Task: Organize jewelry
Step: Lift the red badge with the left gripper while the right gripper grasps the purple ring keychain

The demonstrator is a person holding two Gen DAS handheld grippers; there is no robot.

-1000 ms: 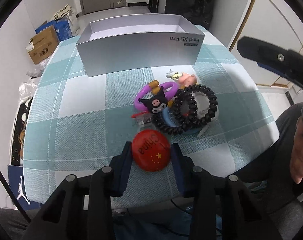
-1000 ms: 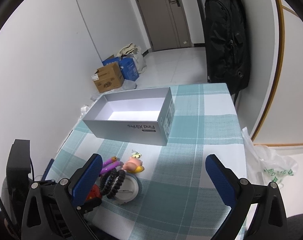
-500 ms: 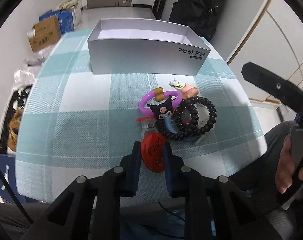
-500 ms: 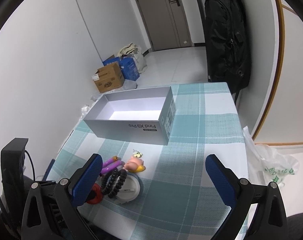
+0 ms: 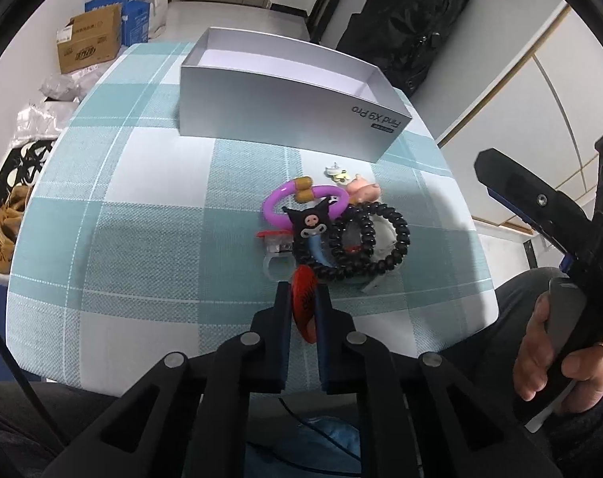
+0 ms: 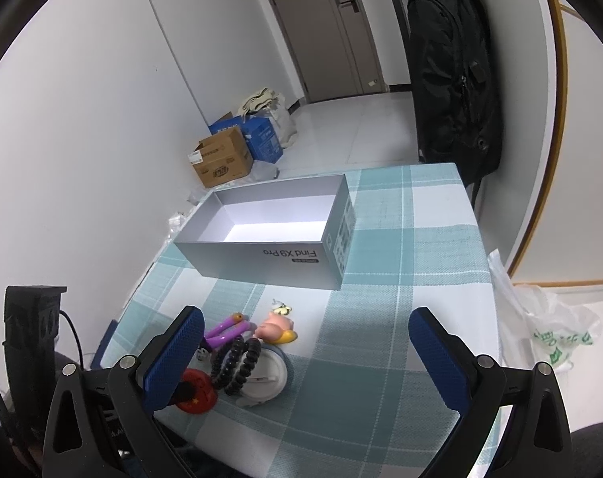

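Left claw (image 5: 303,310) is clamped on the round red badge (image 5: 305,304), held edge-on at the near side of the checked teal tabletop (image 5: 150,199), touching the black coiled hair tie (image 5: 367,239). Only the right wrist view shows the badge's face with yellow stars (image 6: 196,392). Right claw (image 6: 305,358) gapes wide, holding nothing. The silver open cardboard box (image 6: 261,255) sits beyond the pile.

Printed upside down on the near wall of the grey box (image 5: 285,115): "Find X9 Pro". Unreadable print on the far carton (image 6: 221,159) and the red badge (image 6: 196,392).
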